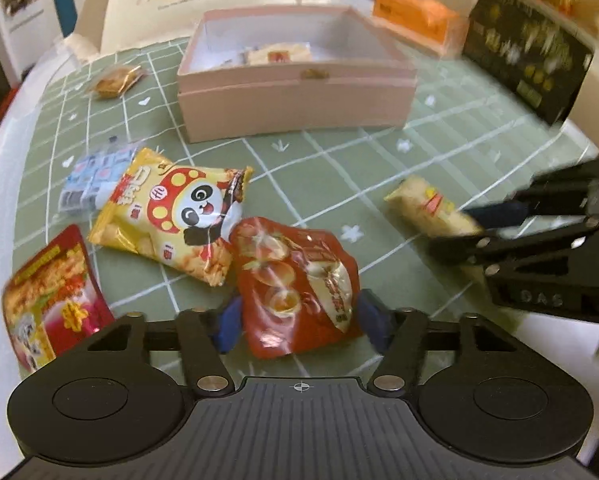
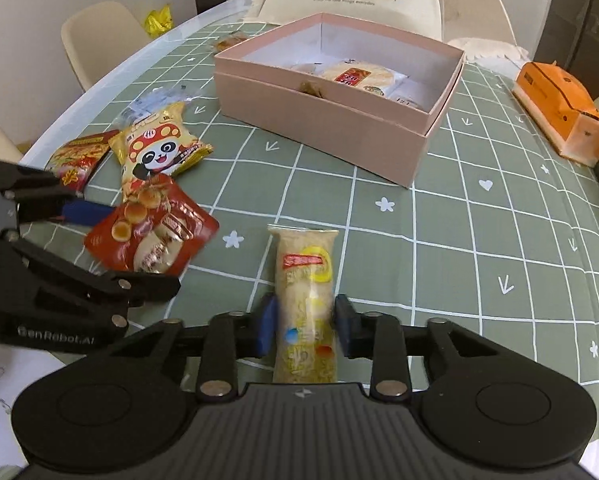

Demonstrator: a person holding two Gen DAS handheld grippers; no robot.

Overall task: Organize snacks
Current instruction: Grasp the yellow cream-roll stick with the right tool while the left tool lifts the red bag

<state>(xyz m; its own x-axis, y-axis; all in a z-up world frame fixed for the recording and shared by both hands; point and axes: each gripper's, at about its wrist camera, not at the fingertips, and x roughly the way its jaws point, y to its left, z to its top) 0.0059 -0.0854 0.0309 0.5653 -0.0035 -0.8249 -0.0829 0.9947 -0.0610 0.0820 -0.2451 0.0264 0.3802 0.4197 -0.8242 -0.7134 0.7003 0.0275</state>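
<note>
Right gripper (image 2: 304, 326) is clamped on the near end of a long pale noodle-like snack in a clear wrapper (image 2: 305, 276); left gripper (image 1: 295, 320) straddles a glossy red pouch printed with round pastries (image 1: 299, 284), blue pads at its sides, and whether they press on it I cannot tell.

Both snacks lie on the green grid-patterned tablecloth (image 2: 479, 240), the pouch just left of the wrapped stick. Beyond them stands an open pale pink cardboard box (image 2: 331, 120) with white inner walls, holding a round rice cracker in a clear packet with a red label (image 2: 355, 75) and a few other pale packets, too small to make out. A yellow panda-print crisp bag (image 1: 171, 216) touches the pouch, with a red-and-pink snack bag (image 1: 51, 296) beside it. An orange carton (image 2: 559, 112) sits well apart, right of the box.
</note>
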